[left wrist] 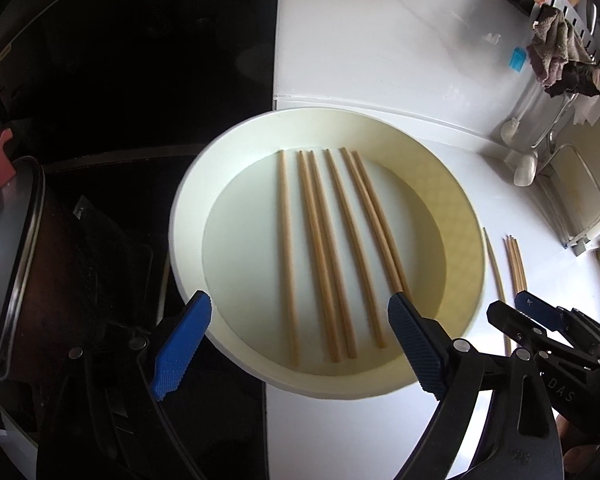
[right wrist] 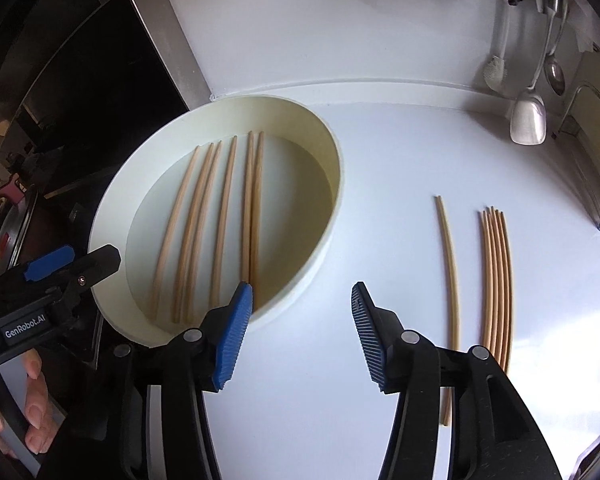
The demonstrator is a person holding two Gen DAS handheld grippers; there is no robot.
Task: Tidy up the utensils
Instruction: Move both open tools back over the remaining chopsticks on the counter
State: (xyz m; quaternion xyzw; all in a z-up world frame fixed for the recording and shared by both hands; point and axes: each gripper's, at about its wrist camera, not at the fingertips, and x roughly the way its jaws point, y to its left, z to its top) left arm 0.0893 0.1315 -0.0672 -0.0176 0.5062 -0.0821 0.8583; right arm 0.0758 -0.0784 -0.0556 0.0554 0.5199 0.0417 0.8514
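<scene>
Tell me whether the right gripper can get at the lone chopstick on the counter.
Probably yes. The right gripper is open and empty, and the lone chopstick lies flat on bare counter, apart from the bundle and tray.

**Both tools open and empty**

Your left tool point(left wrist: 300, 304) fills the lower part of its wrist view, angled downward, blue pads spread wide with nothing gripped. Your right tool point(right wrist: 302, 300) points down likewise, jaws parted about halfway, empty. Your fingers point(right wrist: 34, 408) wrap the left handle at that frame's lower left.
</scene>
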